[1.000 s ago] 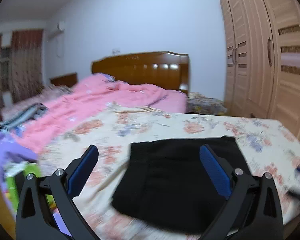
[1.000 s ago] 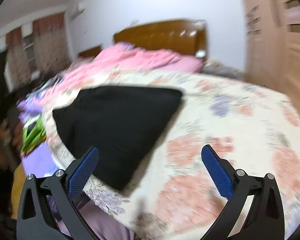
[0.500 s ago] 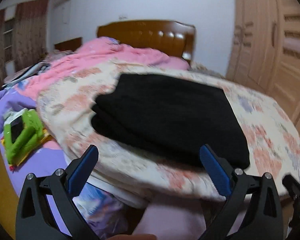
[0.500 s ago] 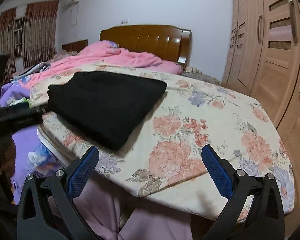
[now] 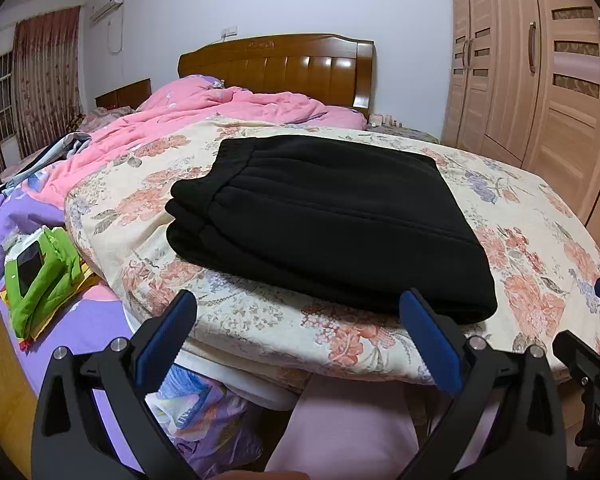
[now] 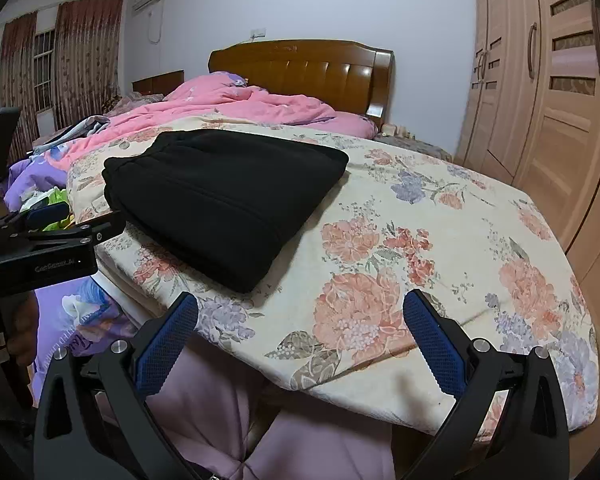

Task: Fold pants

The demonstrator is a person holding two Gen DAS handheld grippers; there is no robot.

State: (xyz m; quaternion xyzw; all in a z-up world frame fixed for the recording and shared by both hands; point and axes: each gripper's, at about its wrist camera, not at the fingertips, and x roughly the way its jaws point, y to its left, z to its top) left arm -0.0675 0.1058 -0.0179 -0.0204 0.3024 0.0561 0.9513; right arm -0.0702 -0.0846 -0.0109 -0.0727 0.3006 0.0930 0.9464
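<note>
Pants [image 5: 332, 216], black and made of thick fleecy fabric, lie folded into a compact stack on the cream quilt printed with pink and purple flowers [image 5: 540, 264], close to the quilt's near edge. The elastic waistband faces left in the left wrist view, with several folded layers showing at that end.

The left gripper [image 5: 298, 340], black with blue ribbed pads, is spread wide and holds nothing; it hangs off the near edge of the quilt, just short of the pants' near hem. The right gripper [image 6: 300, 340] is likewise spread wide and empty, off the quilt's near edge and to the right of the pants [image 6: 224, 196], apart from them. In the right wrist view the left gripper's body shows at the left edge.

Behind the floral quilt a crumpled pink duvet [image 5: 204, 120] is heaped before a glossy brown wooden headboard [image 5: 284, 68]. A light wooden wardrobe with slatted panels [image 5: 540, 80] stands along the right. A bright green fabric item [image 5: 40, 272] lies on purple bedding [image 5: 84, 320] at the left, below the quilt's edge.
</note>
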